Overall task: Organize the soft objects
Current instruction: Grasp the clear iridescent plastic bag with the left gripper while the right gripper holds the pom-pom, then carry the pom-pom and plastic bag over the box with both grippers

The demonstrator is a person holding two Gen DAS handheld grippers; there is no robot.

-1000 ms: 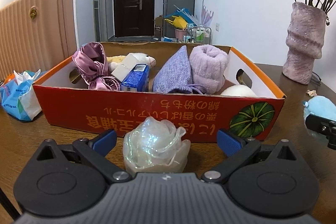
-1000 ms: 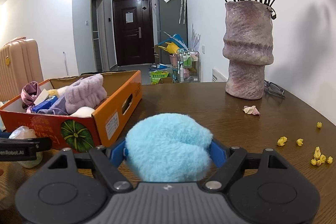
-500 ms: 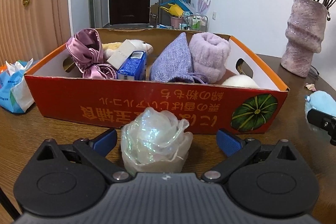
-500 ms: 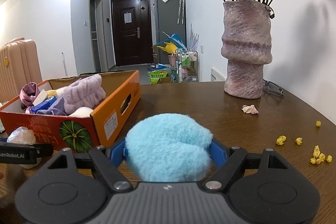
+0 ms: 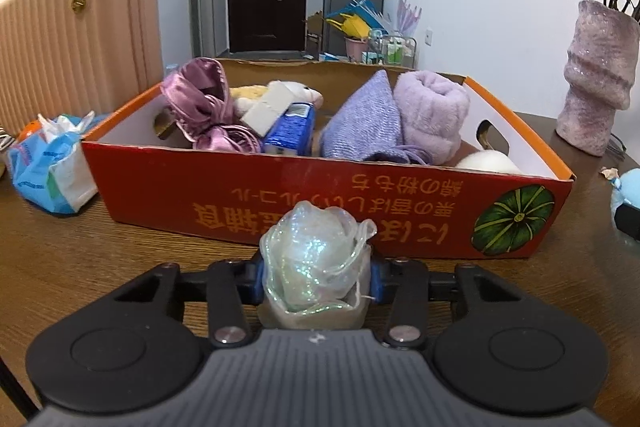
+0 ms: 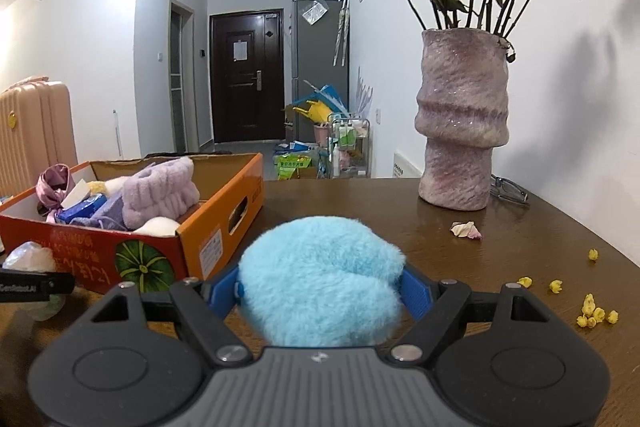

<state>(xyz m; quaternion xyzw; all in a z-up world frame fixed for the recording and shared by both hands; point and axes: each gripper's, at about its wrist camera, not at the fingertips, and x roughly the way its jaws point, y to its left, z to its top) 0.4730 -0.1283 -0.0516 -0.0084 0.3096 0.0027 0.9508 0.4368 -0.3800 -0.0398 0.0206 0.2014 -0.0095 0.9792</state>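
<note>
The jaws of the left hand-held gripper have just been closing, and they now press on both sides of the shiny scrunchie, a ball of thin iridescent fabric that half a second ago stood free between wide-open jaws. The blue pads now touch its sides, and the fabric bulges up above them, so I judge that the grasp is made and this soft object is ready to be lifted. The scrunchie sits between the jaws, close in front of the gripper body, and it seems to rest on the wooden counter for now. Just beyond the jaw tips stands the red and orange cardboard box, its near wall facing the gripper; it already holds a pink satin scrunchie, a purple cloth, a lilac fluffy roll and other soft things. The next move probably needs a lift over this wall and then a release inside. The right hand-held gripper is as it was a second ago: it is clenched on the blue fluffy puff, which fills the space between its jaws. For this gripper the same box lies ahead and to the left, and a pink vase stands ahead to the right, well apart.
</note>
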